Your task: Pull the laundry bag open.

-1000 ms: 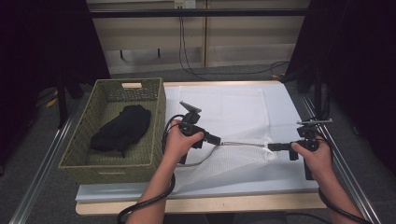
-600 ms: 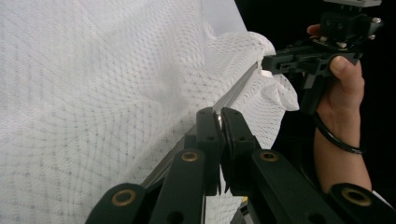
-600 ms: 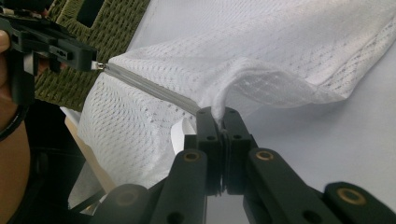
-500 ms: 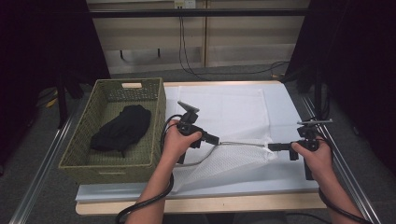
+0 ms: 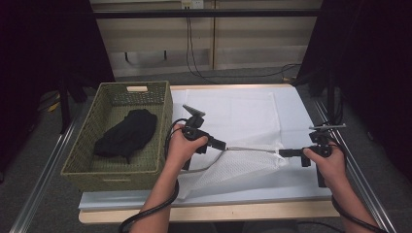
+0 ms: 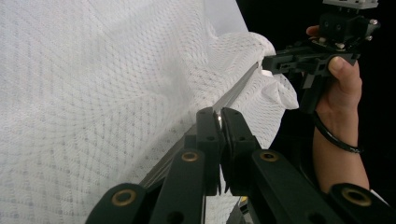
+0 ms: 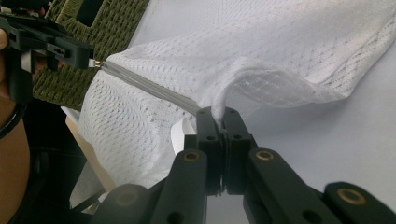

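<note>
A white mesh laundry bag [image 5: 238,167] hangs between my two grippers above the white table cover, its zipper edge pulled taut. My left gripper [image 5: 224,145] is shut on the zipper end at the left; in the left gripper view the jaws [image 6: 219,116] pinch the zipper strip [image 6: 236,93]. My right gripper [image 5: 283,153] is shut on the other end, where bunched mesh [image 7: 243,84] rises from its closed jaws [image 7: 218,116]. A black garment [image 5: 127,132] lies inside the green woven basket [image 5: 77,165] at the left.
The white table cover [image 5: 252,109] spreads behind the bag. The basket stands along the table's left side. Metal rails [image 5: 43,179] run down both sides of the table, and cables trail on the floor beyond it.
</note>
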